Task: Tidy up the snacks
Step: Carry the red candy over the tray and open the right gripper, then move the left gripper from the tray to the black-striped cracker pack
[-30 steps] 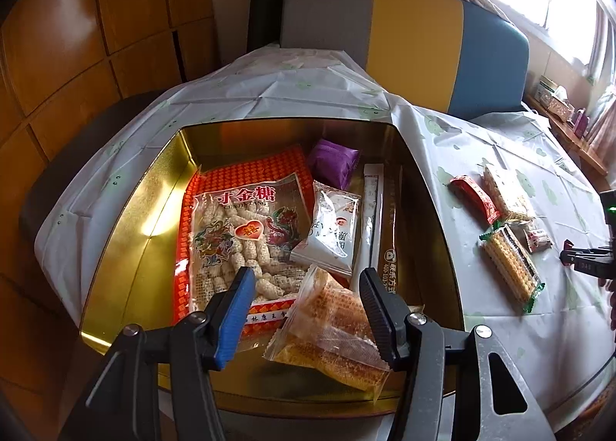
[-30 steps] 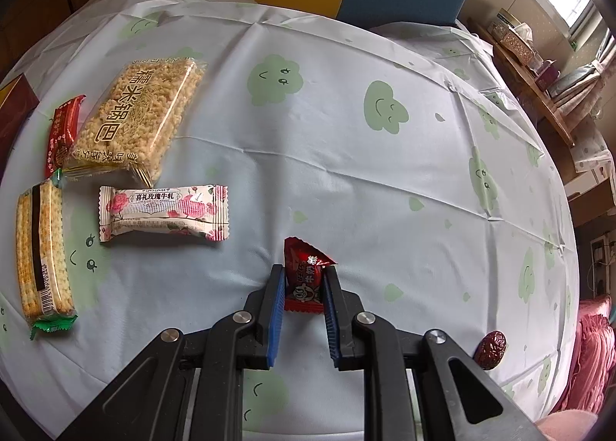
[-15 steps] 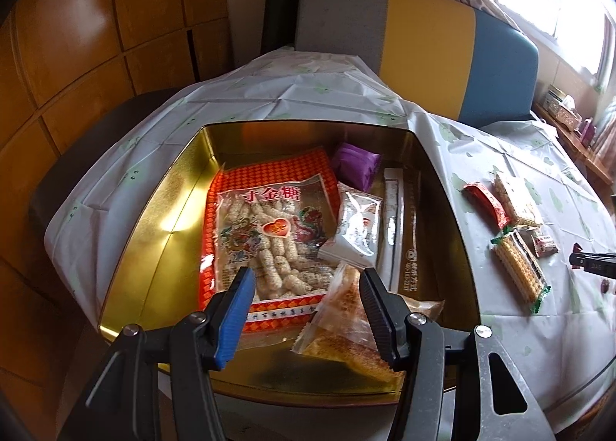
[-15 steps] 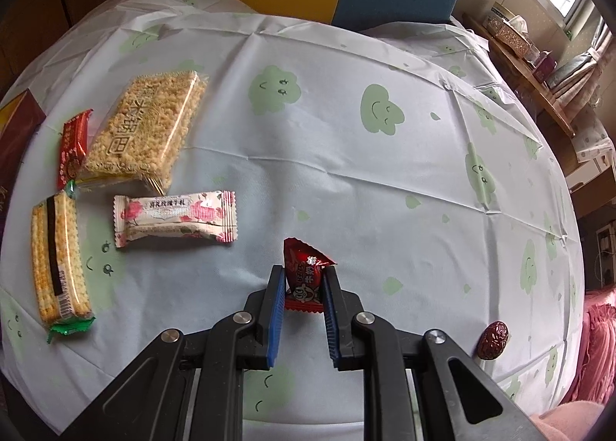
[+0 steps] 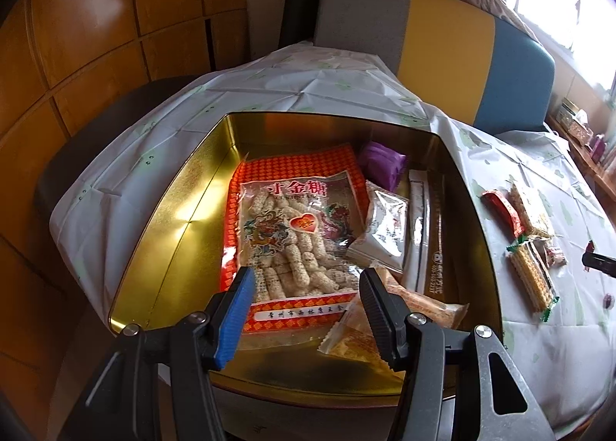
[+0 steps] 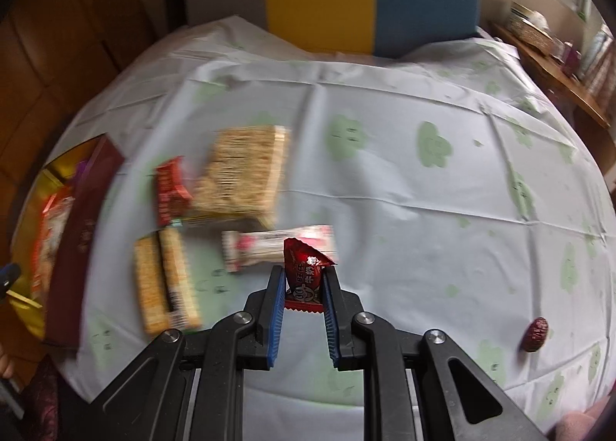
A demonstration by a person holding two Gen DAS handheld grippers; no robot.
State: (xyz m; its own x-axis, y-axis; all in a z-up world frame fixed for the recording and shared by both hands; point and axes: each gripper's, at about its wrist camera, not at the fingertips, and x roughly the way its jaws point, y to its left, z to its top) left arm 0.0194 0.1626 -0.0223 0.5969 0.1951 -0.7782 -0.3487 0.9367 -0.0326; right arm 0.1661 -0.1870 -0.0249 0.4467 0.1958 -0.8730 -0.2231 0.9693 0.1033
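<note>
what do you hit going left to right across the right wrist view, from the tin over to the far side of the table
gold tin → dark red lid → cracker pack → red candy held in the right tongs → red date

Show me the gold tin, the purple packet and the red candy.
gold tin [image 5: 169, 233], left wrist view, bare inner left wall.
purple packet [image 5: 381, 163], left wrist view, wrapper's middle.
red candy [image 6: 306, 273], right wrist view, wrapper's front.
</note>
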